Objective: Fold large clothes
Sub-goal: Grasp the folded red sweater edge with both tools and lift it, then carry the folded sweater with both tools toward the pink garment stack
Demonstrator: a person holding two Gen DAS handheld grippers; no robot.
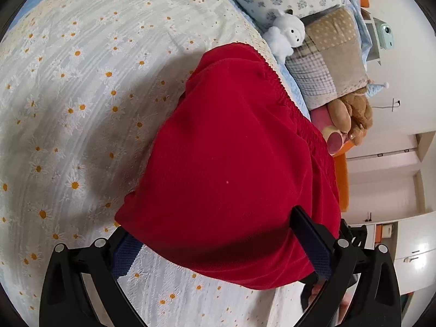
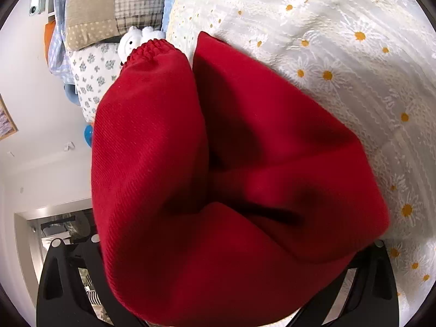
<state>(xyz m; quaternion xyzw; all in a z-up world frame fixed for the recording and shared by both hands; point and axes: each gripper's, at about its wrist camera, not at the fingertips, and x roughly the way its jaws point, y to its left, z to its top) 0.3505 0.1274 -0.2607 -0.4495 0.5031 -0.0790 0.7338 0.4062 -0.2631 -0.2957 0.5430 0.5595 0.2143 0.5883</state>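
The left tool (image 1: 218, 248) stood wide, its fingers (image 1: 310, 237) apart with the red garment (image 1: 231, 169) draped between and over them. The right tool (image 2: 218, 294) was buried under the same cloth (image 2: 218, 177), so I cannot tell its state. The garment lay bunched on the daisy bedspread (image 1: 68, 95), its gathered waistband (image 1: 286, 92) toward the far pillows (image 1: 327, 54) and a white plush (image 1: 288, 31).
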